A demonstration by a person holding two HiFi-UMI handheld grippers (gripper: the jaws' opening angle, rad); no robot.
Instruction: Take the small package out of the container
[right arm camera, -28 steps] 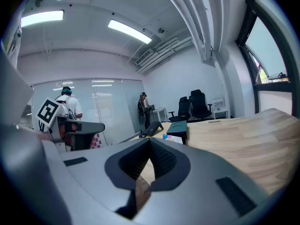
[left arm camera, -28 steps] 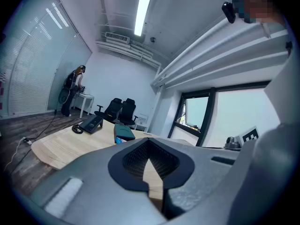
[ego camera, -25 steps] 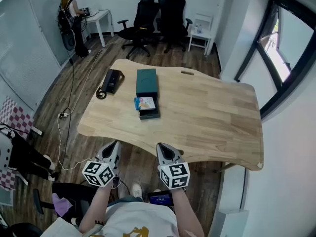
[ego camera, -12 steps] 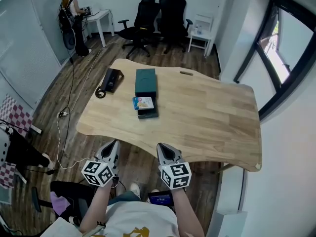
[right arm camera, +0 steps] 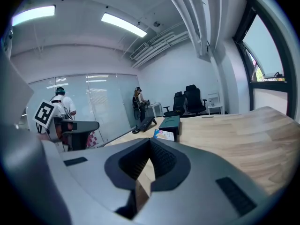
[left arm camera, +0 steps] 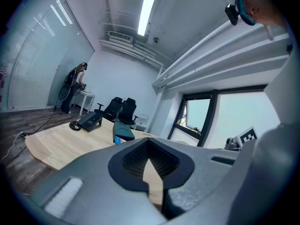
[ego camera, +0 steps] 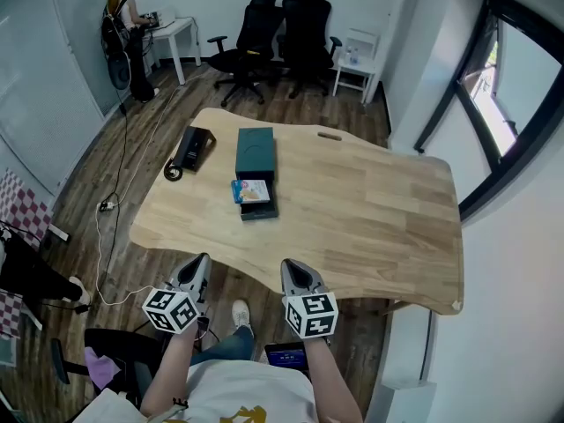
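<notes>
On the wooden table (ego camera: 370,210) lies a dark teal container (ego camera: 256,152), with its black tray (ego camera: 260,210) just in front of it. A small colourful package (ego camera: 252,189) rests in that tray. Both grippers hang below the table's near edge, well short of the container. My left gripper (ego camera: 200,261) and my right gripper (ego camera: 289,264) are shut and hold nothing. The left gripper view shows the container (left arm camera: 124,132) far off past the shut left gripper (left arm camera: 149,146). In the right gripper view the package (right arm camera: 163,134) lies beside the container (right arm camera: 169,121), beyond the right gripper (right arm camera: 149,144).
A black device (ego camera: 192,147) with a coiled cable lies at the table's far left. Office chairs (ego camera: 282,29) and a white side table (ego camera: 354,60) stand behind. A person (ego camera: 123,25) stands at a desk far left. A cable (ego camera: 110,236) runs over the wood floor.
The head camera has shifted a little, so the table and container sit slightly further left in view. Both grippers keep their place and stay shut.
</notes>
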